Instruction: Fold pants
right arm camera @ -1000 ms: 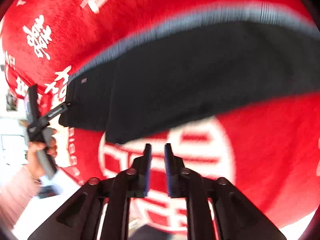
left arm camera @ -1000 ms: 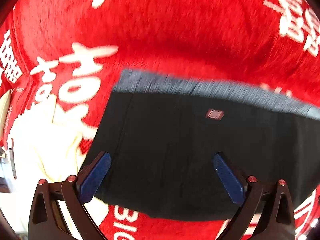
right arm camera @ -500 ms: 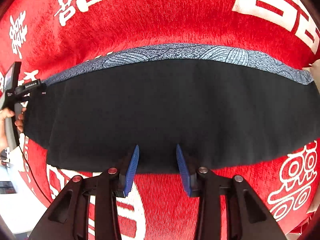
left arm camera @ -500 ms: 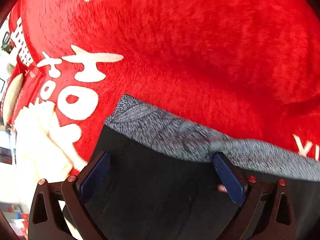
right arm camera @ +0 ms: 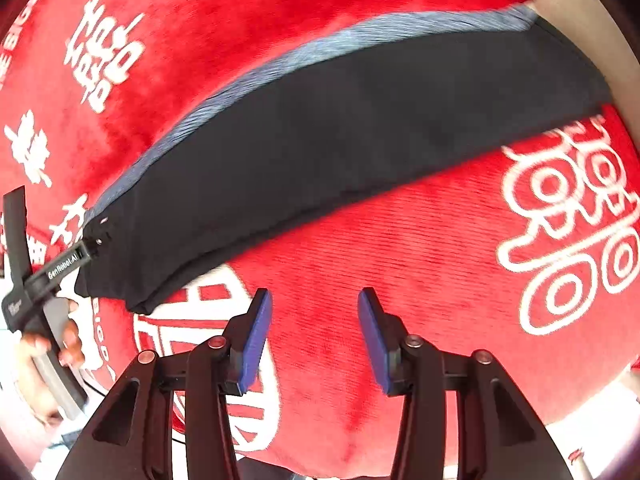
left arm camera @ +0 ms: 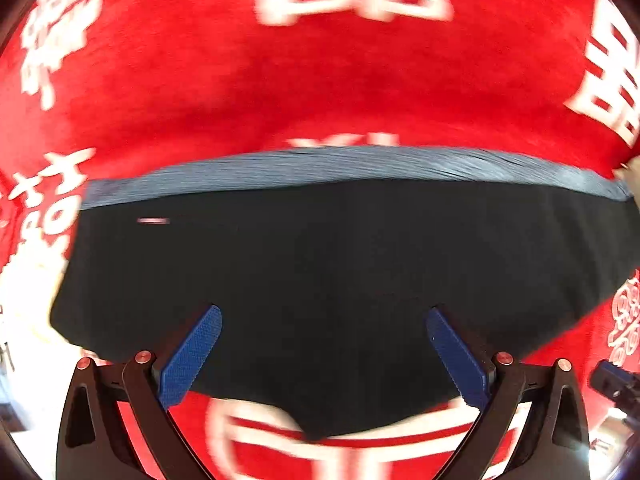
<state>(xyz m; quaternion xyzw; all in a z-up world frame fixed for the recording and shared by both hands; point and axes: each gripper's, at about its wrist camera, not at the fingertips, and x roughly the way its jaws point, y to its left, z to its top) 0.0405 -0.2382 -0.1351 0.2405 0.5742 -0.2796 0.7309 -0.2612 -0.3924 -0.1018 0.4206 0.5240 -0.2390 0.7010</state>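
Two grippers hang over the pants, which lie flat as a long dark band on the red cloth with white lettering that covers the worktop, the grey-blue waistband along the far edge. That flat, lengthwise lie looks like one fold already made, leaving the band ready to be doubled end to end. The left gripper points down over the middle of the band, its fingers spread wide with nothing between them. The right gripper sits over bare red cloth just short of the near edge; its fingers have just been opening and now stand about half apart, empty. Both seem freed to go for a fresh hold, probably at one end of the band
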